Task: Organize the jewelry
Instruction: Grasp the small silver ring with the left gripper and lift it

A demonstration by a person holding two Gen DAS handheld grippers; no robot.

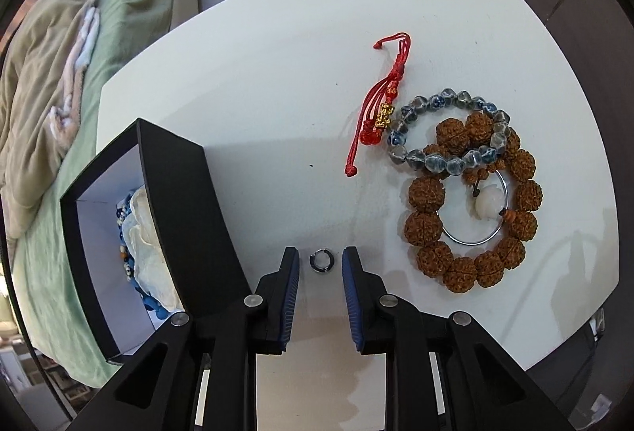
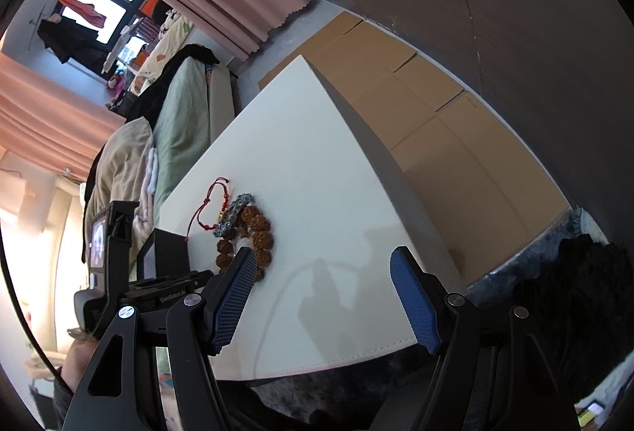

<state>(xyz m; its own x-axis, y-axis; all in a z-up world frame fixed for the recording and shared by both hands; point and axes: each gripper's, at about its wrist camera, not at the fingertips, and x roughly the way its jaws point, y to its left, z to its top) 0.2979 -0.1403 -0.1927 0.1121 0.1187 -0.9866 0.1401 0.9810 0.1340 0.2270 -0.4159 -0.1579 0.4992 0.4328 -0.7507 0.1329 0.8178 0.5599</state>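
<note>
We see our left gripper (image 1: pixel 320 266) released, one small ring (image 1: pixel 320 261) on the bench (image 1: pixel 257 82) between its fingers, untouched; three bracelets: red cord (image 1: pixel 386 102), blue-grey beads (image 1: pixel 447 131), brown seeds (image 1: pixel 471 225); one black box (image 1: pixel 158 217) at left edge; right gripper (image 2: pixel 323 292) released, empty

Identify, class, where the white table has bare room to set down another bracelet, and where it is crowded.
Free: the wide stretch of table between the black box and the red cord bracelet, plus the far edge beyond the cord. Crowded: the right side, where the blue bead bracelet, brown seed bracelet and silver bangle overlap.
</note>
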